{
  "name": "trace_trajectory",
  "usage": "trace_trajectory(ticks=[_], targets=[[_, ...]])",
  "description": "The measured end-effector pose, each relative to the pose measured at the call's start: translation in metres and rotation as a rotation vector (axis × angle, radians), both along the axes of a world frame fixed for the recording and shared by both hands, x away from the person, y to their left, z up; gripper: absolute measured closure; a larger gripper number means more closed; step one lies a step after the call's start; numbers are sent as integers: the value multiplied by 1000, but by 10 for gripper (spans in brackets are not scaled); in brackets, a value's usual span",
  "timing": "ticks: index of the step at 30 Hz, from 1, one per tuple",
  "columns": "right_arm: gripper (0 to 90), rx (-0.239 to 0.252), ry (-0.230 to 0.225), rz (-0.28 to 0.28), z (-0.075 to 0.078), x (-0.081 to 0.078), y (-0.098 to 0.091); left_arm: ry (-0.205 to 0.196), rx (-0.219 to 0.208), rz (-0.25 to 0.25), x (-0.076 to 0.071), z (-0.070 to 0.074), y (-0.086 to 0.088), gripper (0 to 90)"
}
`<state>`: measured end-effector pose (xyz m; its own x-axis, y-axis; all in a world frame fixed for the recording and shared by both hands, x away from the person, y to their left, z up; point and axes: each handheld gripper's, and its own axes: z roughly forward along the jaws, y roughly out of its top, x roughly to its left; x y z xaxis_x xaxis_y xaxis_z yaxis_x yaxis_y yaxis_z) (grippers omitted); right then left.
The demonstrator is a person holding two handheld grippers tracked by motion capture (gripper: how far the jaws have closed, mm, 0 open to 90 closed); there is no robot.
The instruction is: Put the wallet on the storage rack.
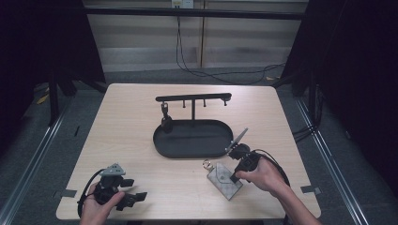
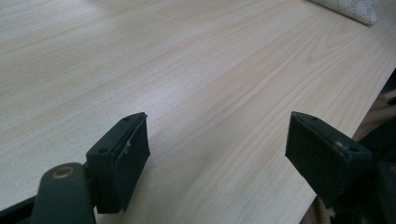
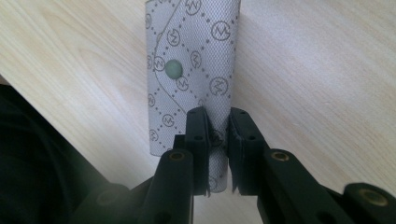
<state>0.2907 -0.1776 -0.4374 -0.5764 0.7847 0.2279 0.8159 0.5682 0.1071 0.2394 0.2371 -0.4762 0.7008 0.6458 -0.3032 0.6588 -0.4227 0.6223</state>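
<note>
A grey monogram-patterned key pouch point(image 1: 222, 180) with a metal ring point(image 1: 206, 164) at its far end sits at the table's front right. In the right gripper view the pouch point(image 3: 196, 56) shows a green snap button point(image 3: 172, 69). My right gripper point(image 3: 217, 135) is shut on the pouch's near end, with the pads pinching the fabric. In the high view this gripper point(image 1: 233, 177) is held by a hand at the pouch's right edge. My left gripper point(image 1: 138, 197) rests at the front left, with its jaws open over bare wood point(image 2: 217, 149).
A black oval tray point(image 1: 159, 145) with a hook bar point(image 1: 192, 98) stands mid-table, a small dark item point(image 1: 165, 121) hanging from its left hook. A corner of the pouch point(image 2: 350, 7) shows far off in the left gripper view. The table edge point(image 1: 187, 218) runs near both hands.
</note>
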Motion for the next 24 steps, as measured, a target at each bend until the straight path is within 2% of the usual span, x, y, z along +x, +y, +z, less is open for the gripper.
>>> trace_trajectory(ticks=[9, 15, 24], targets=[[823, 16, 3, -16, 9, 1, -3, -2, -7, -2, -1, 0, 0, 214], [829, -7, -8, -18, 17, 2, -2, -1, -11, -6, 0, 1, 1, 214], [835, -14, -11, -29, 27, 3, -4, 1, -12, -9, 0, 1, 2, 213]])
